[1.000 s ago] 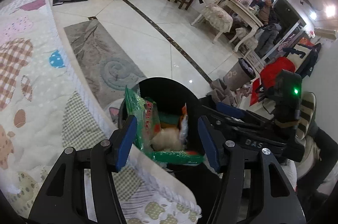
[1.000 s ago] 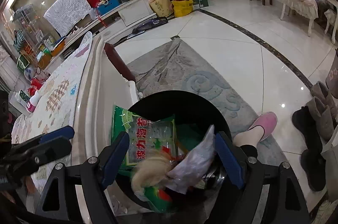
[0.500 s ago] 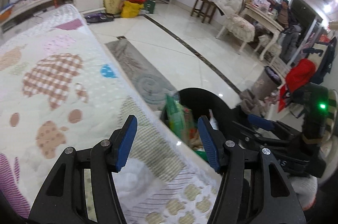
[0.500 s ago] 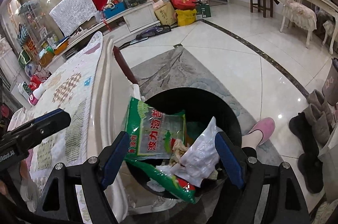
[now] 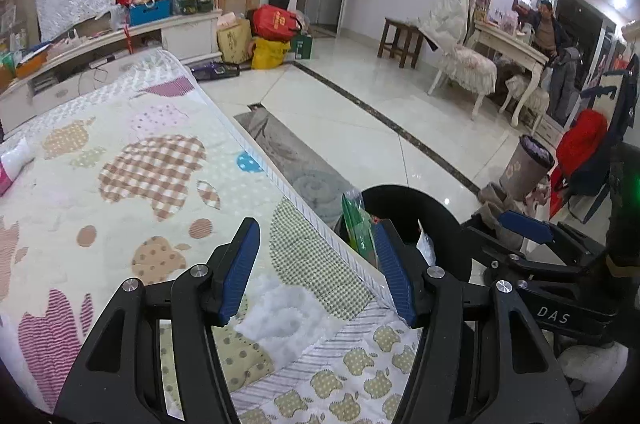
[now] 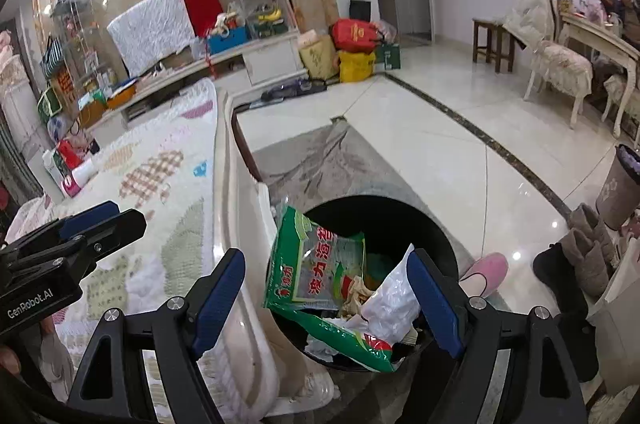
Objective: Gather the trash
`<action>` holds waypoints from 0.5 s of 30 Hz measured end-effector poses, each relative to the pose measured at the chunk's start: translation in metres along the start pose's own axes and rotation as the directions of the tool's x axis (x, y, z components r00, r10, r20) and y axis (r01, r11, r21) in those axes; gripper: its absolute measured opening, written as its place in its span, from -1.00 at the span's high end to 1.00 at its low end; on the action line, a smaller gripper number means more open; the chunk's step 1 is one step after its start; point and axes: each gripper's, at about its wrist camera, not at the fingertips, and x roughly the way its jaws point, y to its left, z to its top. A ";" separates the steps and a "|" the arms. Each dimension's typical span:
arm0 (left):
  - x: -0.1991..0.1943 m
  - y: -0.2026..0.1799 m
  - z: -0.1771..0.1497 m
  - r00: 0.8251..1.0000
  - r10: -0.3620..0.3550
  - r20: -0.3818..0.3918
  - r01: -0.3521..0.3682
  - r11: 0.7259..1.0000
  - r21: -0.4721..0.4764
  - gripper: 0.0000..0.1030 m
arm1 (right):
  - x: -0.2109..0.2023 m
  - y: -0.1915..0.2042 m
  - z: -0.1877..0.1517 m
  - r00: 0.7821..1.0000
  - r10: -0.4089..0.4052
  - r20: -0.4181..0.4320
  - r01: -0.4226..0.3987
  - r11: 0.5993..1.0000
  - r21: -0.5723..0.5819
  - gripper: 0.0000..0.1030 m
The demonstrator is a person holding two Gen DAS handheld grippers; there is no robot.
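A black round bin point(image 6: 420, 224) stands on the floor beside the bed. In it lie a green snack bag point(image 6: 316, 272), a white plastic bag point(image 6: 390, 308) and crumpled paper point(image 6: 356, 298). My right gripper point(image 6: 326, 298) is open and empty, above the bin's near rim. My left gripper point(image 5: 316, 268) is open and empty, over the quilted bed edge point(image 5: 312, 264); the bin point(image 5: 404, 207) and the green bag point(image 5: 356, 224) show past its right finger. Each gripper shows in the other's view, the right one point(image 5: 532, 236) and the left one point(image 6: 80, 228).
The patterned quilt point(image 5: 120, 183) covers the bed at left, with packets point(image 6: 68, 167) at its far side. A grey rug point(image 6: 332, 159) lies on the tiled floor. A pink slipper point(image 6: 486, 270), boots point(image 6: 576, 260) and a small grey bin point(image 6: 620, 183) stand at right. Chairs and a table stand at far right.
Both grippers have pulled back and up from the bin. The left one has swung left over the bed. The crumpled paper and white bag have settled into the bin.
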 end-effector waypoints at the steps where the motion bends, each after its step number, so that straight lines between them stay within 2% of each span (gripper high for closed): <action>1: -0.004 0.001 0.000 1.000 0.004 0.011 -0.004 1.000 -0.006 -0.14 | -0.003 0.001 0.000 1.000 -0.001 0.006 0.001 1.000 0.005 -0.57; 10: -0.037 0.006 -0.002 0.997 -0.005 0.071 0.006 1.000 -0.017 -0.14 | -0.046 0.014 0.006 0.994 -0.029 0.109 0.026 0.999 0.025 -0.57; 15: -0.061 0.008 -0.003 0.990 0.004 0.139 -0.001 1.000 -0.023 -0.14 | -0.066 0.025 0.007 0.985 -0.033 0.167 0.030 0.999 0.021 -0.58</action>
